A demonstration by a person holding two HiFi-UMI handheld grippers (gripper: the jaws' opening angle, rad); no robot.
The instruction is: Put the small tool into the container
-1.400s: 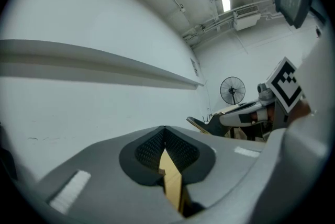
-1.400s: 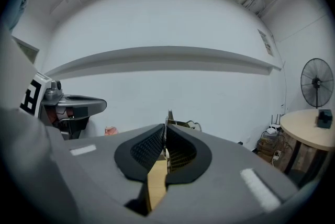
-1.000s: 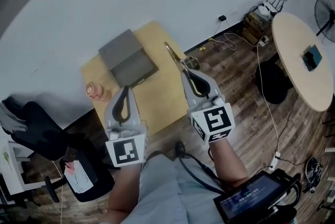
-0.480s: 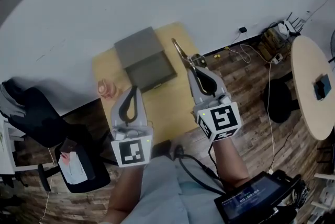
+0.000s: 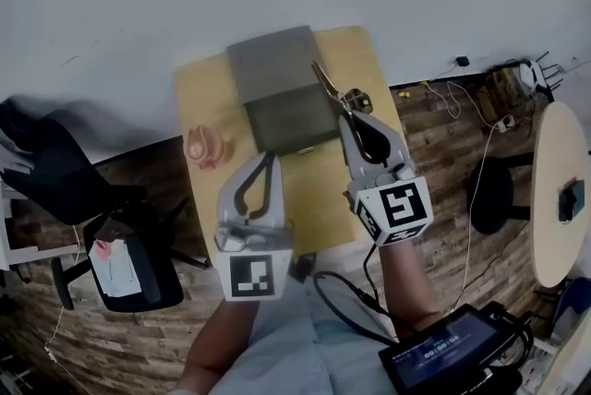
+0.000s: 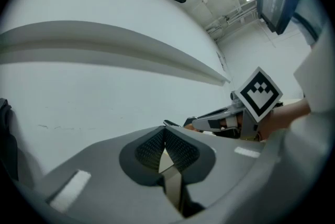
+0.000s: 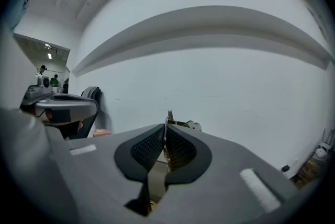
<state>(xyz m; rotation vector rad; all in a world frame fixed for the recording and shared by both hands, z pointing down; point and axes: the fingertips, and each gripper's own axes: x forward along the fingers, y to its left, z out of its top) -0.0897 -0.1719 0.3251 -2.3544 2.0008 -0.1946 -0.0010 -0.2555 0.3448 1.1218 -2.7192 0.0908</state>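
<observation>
The small tool, a pair of gold scissors (image 5: 331,87), sticks out of my right gripper (image 5: 352,118), which is shut on it near the handles; the blade points away over the right edge of the grey container (image 5: 282,93). That container is a flat grey box lying open on the wooden table (image 5: 208,93). In the right gripper view the scissors (image 7: 169,117) rise between the closed pads. My left gripper (image 5: 267,161) hovers over the table's near part, in front of the container, shut with nothing in it; in its own view my left gripper (image 6: 164,133) has its pads touching.
A pink object (image 5: 205,147) lies on the table left of the container. A black chair (image 5: 55,172) stands to the left, a round table (image 5: 559,190) to the right, and cables (image 5: 466,89) run along the floor by the wall. A screen (image 5: 443,356) hangs near my waist.
Both grippers have moved forward toward the table. The scissors, first beside the table's right edge, now reach the container's right side; the left gripper now hovers over the tabletop.
</observation>
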